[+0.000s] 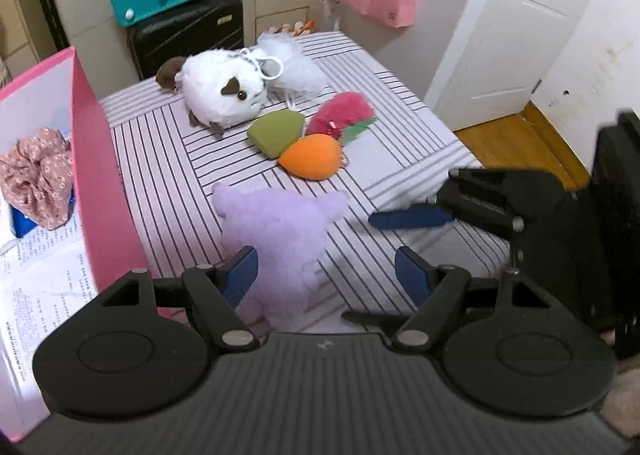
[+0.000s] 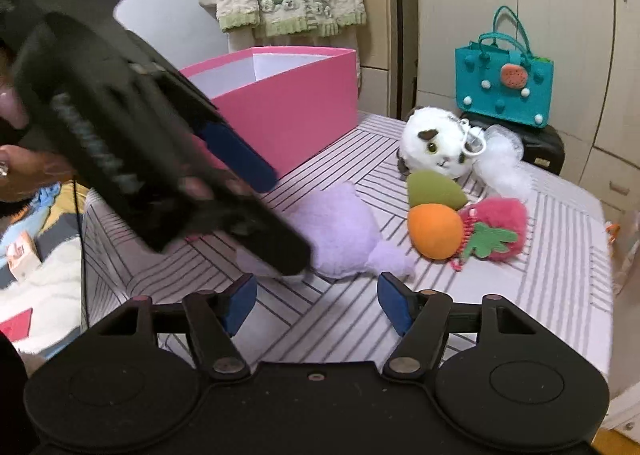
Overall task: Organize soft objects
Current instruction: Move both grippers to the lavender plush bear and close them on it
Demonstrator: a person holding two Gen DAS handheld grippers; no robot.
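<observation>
On my left stands the pink box (image 1: 90,159), and my left gripper (image 1: 326,275) hangs spread over the purple plush toy (image 1: 280,231), perhaps brushing it. To the right, my right gripper (image 2: 318,305) is spread too, pinching nothing, with the orange sponge (image 2: 434,229) beyond.

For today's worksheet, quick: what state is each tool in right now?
Left tool: open, nothing gripped; the purple plush lies by its left finger.
Right tool: open, empty, over the striped cloth.
</observation>
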